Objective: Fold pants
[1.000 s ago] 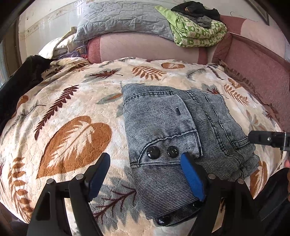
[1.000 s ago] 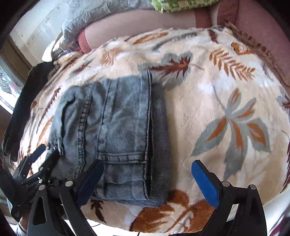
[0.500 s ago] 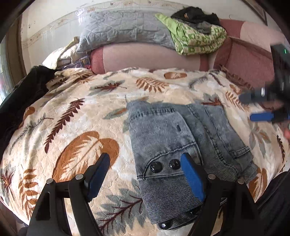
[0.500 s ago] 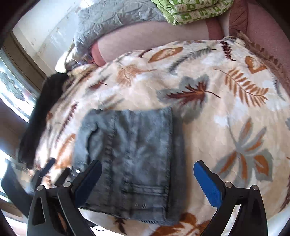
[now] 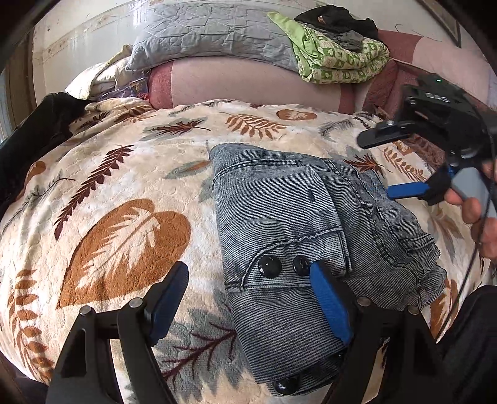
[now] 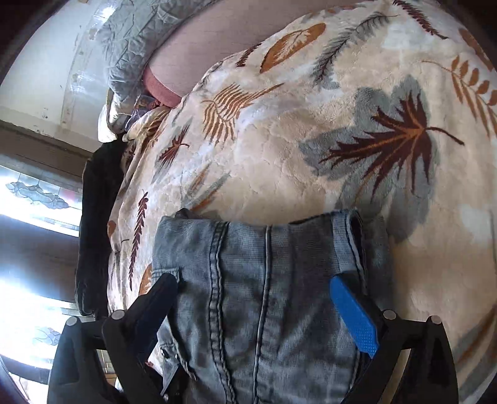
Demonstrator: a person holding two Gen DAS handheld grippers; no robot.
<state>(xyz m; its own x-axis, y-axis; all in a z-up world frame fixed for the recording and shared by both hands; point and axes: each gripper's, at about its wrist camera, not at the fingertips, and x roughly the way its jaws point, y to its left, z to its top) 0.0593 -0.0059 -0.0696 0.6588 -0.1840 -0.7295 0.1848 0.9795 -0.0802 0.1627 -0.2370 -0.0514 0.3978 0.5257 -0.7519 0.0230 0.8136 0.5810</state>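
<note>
1. Folded grey-blue denim pants (image 5: pixel 298 248) with black buttons lie on the cream leaf-patterned fleece blanket (image 5: pixel 124 192).
2. Left gripper (image 5: pixel 248 298): blue-padded jaws wide apart, empty, hanging above the pants' near edge.
3. Right gripper (image 5: pixel 394 161), hand-held, jaws spread, above the pants' far right side.

Bed is covered by a cream leaf-print blanket (image 5: pixel 124 192). Grey quilted pillow (image 5: pixel 211 34) and folded green patterned cloth (image 5: pixel 338 62) are stacked on the pink headboard bolster (image 5: pixel 242 84). Dark garment (image 5: pixel 335 18) is laid on top.

Folded pants (image 5: pixel 298 245) lie on blanket (image 5: pixel 124 192); pillow (image 5: pixel 214 34) behind; folded quilt (image 5: pixel 338 59) behind-right.
</note>
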